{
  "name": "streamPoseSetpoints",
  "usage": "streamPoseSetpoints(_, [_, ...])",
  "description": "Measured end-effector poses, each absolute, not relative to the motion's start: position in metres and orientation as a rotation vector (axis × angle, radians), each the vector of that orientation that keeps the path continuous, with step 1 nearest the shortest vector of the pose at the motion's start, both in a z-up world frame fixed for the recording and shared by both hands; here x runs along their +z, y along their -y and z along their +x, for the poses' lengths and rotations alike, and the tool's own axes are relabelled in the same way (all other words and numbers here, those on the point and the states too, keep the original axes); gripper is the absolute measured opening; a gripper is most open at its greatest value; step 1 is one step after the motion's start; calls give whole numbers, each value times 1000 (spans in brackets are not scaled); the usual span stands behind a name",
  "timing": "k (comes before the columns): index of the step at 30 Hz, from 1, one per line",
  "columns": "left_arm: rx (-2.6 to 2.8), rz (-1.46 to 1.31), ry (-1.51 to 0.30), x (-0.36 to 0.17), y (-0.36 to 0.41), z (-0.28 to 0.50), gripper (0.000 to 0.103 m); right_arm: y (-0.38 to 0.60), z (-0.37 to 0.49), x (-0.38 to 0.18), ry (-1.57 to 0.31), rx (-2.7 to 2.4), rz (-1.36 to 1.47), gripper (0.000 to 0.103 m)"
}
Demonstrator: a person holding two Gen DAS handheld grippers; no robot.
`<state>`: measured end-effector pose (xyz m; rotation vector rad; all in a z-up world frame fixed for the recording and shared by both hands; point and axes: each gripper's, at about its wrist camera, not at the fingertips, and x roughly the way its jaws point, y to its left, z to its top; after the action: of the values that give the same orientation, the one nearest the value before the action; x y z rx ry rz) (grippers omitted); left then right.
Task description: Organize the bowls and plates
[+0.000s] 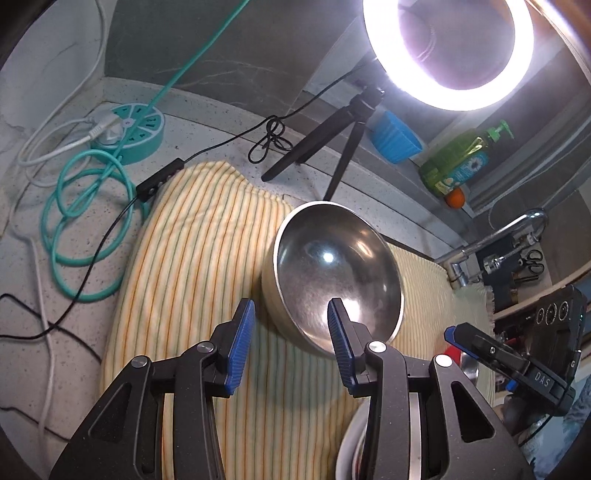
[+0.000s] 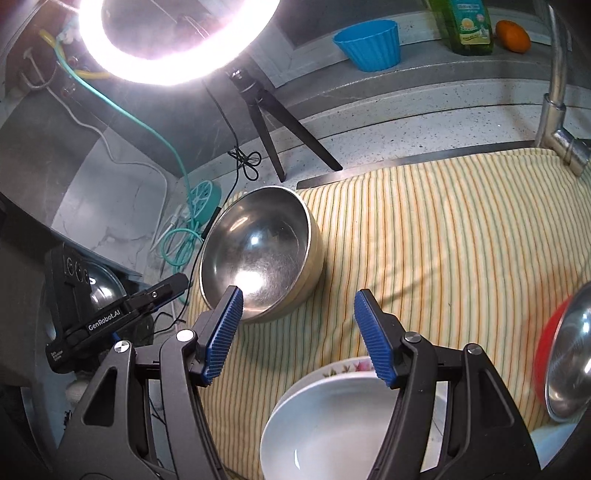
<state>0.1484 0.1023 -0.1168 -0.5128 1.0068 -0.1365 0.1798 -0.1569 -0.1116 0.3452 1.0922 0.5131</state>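
A speckled grey stone desk (image 1: 207, 122) ran along a marble-veined wall, with a yellow-striped cloth (image 2: 424, 240) spread over most of it. A steel bowl (image 2: 258, 254) sat upright on the cloth near its far left edge. A white bowl (image 2: 332, 428) rested on a flowered plate (image 2: 343, 367) at the near edge, and a red-backed steel bowl (image 2: 565, 358) stood tilted at the right. Behind stood a lit ring light (image 2: 177, 37) on a tripod (image 2: 273, 122), a blue cup (image 2: 369, 44), a soap bottle (image 2: 469, 26), an orange (image 2: 513, 35) and a tap (image 2: 557, 92). The left tool (image 1: 291, 328) and right tool (image 2: 299, 325) both hung parted and empty.
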Motion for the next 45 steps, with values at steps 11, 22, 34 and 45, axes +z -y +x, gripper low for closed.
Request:
streamPoseSetpoints(11, [-132,-548,-1045,-138,-110,181,39,130,214,-135,-1145,496,290,48])
streamPoseSetpoints(22, [-177,-559,-1079,-148,-102,190,31,117,227,-151,-1205,507,254,23])
streamPoseSetpoints(34, [-173,-527,-1078,-141,-98,181,31,112,221,-146,-1201,514,205,19])
streamPoseSetpoints(45, [-138,-532,-1046,-131,-113,143,31,90,190,-131,-1203,586,171,19])
